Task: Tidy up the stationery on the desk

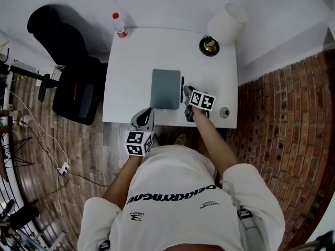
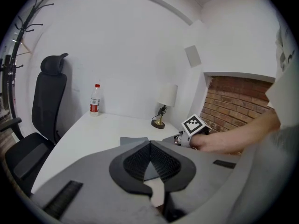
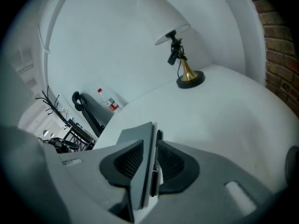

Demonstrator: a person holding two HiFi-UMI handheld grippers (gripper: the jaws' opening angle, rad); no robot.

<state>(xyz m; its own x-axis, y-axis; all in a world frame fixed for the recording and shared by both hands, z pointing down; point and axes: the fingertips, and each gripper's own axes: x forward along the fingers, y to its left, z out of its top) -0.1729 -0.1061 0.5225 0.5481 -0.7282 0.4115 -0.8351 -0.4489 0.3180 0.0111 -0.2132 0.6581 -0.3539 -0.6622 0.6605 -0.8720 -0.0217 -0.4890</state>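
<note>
At 3 o'clock of the grey notebook [image 1: 165,88], mid-desk [image 1: 131,72], right gripper [image 3: 152,160] jaws pinch its edge, black pen [image 1: 182,83] alongside. Left gripper [image 2: 150,146] at 7 o'clock: jaws together, empty.

A curved line of dark capital letters is running across the person's white T-shirt [image 1: 172,195], upside down to the head camera and not clearly legible, with smaller print nearby also unreadable. The red label on the bottle [image 1: 120,25] is showing too small to read.
</note>
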